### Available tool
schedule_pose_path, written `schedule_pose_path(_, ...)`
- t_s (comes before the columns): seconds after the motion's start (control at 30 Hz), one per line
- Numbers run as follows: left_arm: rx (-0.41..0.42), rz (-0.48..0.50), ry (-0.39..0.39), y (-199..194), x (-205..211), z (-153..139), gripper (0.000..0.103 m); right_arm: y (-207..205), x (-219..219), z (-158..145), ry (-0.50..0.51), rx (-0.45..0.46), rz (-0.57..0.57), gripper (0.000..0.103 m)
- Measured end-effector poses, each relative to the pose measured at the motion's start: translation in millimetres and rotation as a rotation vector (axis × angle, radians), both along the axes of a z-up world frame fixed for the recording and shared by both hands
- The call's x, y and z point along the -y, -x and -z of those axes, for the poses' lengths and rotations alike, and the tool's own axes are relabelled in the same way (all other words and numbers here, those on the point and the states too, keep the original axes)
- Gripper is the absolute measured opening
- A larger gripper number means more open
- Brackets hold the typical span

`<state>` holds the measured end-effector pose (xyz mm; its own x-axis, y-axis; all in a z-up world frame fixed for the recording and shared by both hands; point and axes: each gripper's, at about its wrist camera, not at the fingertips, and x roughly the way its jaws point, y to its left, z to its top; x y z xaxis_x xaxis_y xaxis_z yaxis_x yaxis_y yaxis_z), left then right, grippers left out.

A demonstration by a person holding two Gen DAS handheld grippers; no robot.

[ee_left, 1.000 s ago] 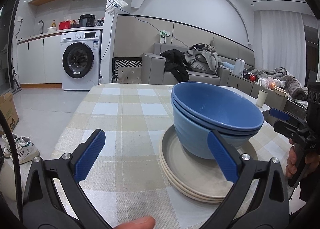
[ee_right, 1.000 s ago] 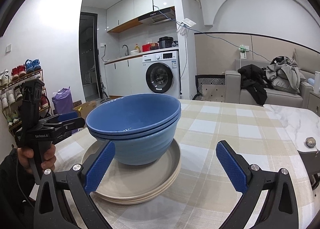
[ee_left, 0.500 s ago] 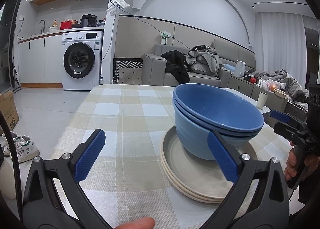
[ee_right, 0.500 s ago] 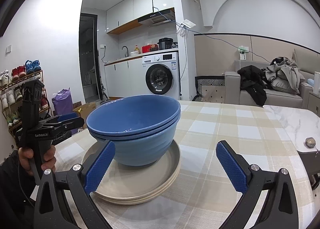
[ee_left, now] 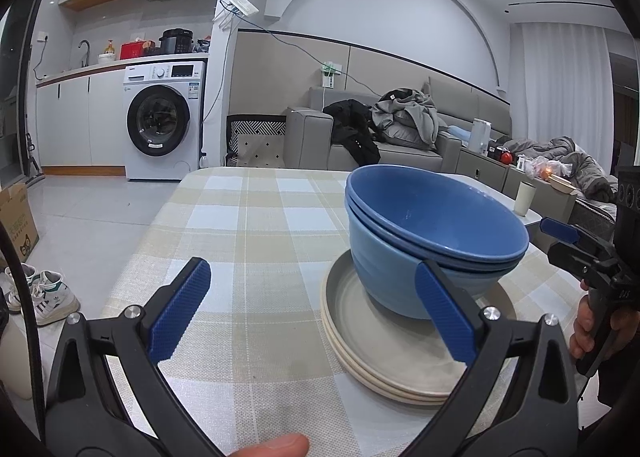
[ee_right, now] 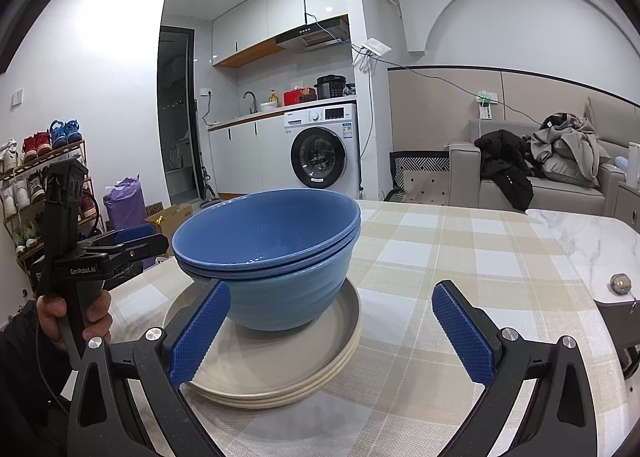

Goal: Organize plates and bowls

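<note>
Nested blue bowls [ee_left: 432, 225] [ee_right: 272, 233] stand upright on a stack of cream plates [ee_left: 380, 345] [ee_right: 280, 361], on the checked tablecloth [ee_left: 248, 241] [ee_right: 420, 257]. My left gripper [ee_left: 312, 309] is open and holds nothing; its right pad lies in front of the bowls' near side, and I cannot tell if it touches them. On the opposite side of the stack my right gripper [ee_right: 332, 325] also stands open and holds nothing, with its left pad before the plates' rim. Each wrist view shows the other gripper held in a hand across the stack.
A marble-topped side table [ee_right: 580, 233] adjoins the cloth and carries a white cup [ee_left: 524, 198] and a small metal knob [ee_right: 619, 283]. Shoes [ee_left: 48, 293] lie on the floor past the table's left edge. A sofa and a washing machine stand far behind.
Both views have shifted only slightly. The bowls and plates have not moved, and both grippers stay open.
</note>
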<state>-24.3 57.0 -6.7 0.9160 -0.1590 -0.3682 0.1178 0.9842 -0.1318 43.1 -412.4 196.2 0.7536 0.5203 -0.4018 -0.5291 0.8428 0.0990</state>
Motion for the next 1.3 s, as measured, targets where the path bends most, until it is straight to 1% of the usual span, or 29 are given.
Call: schedule_pose_path(1.3, 0.004, 0.002, -0.010, -1.5, -1.5, 2.1, 0.102, -0.4, -1.7, -0.6, 0.017, 0.007, -0.010, 0.103)
